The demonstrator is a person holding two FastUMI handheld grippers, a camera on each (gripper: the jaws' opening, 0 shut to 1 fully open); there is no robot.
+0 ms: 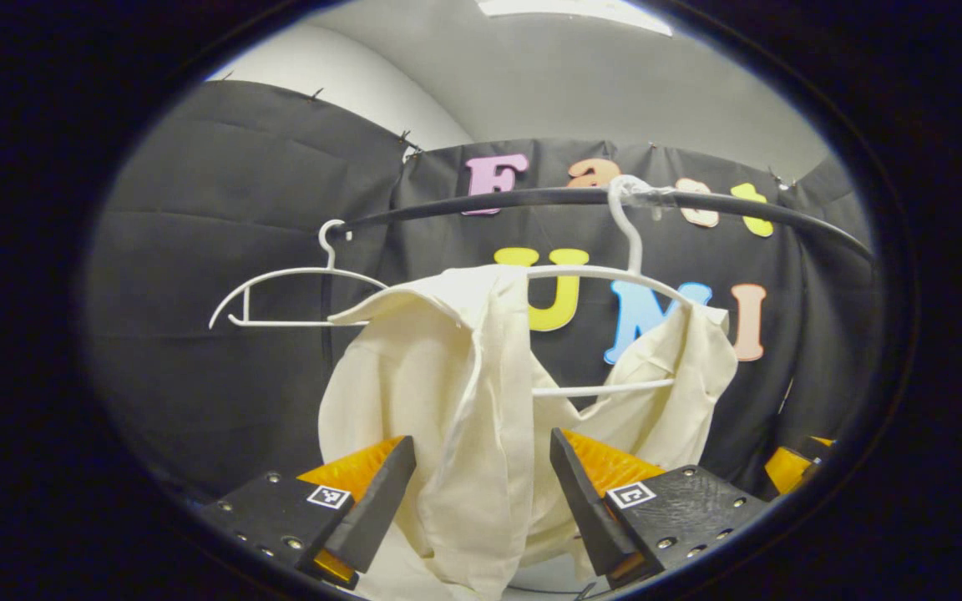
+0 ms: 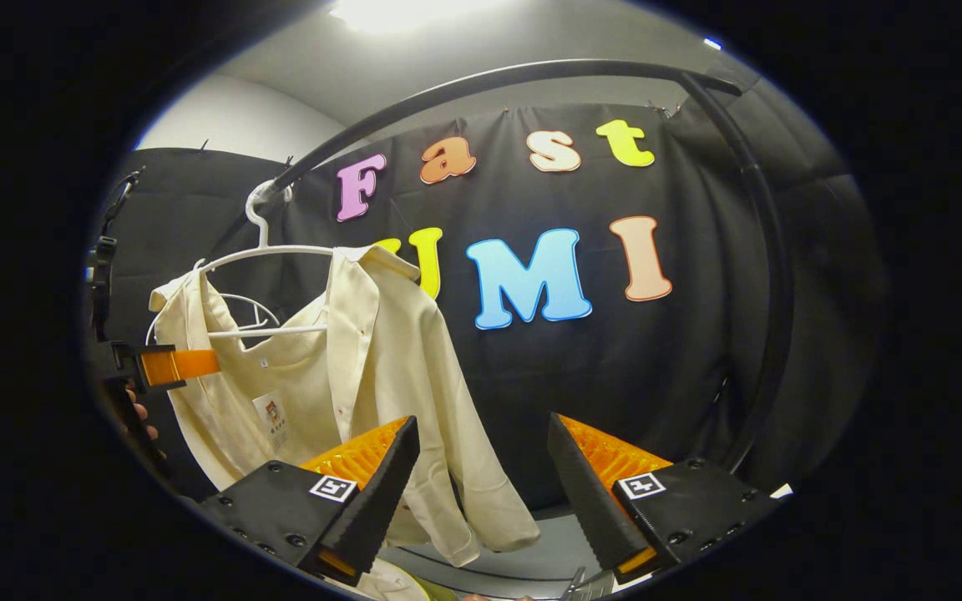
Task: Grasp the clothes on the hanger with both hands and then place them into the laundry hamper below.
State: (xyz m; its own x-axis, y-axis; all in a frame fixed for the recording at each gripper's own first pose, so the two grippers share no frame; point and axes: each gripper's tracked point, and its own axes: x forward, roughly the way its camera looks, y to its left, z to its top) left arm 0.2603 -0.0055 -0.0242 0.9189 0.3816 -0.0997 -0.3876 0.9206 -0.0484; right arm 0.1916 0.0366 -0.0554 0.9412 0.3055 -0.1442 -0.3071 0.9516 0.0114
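Shirt (image 1: 456,392): hung on hanger (image 1: 589,275), twelve o'clock from left gripper (image 1: 481,492). Left gripper: jaws spread around cloth, not clamped. Right gripper (image 2: 481,492): released, shirt at ten o'clock. Step: approach. Next: clench both.

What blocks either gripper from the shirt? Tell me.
Nothing visible. The cream shirt hangs between the open left gripper's fingers; the open right gripper faces the shirt's sleeve with open air between.

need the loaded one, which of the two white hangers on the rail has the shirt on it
The hanger nearer the left gripper carries the cream shirt; the other hanger hangs bare beside it.
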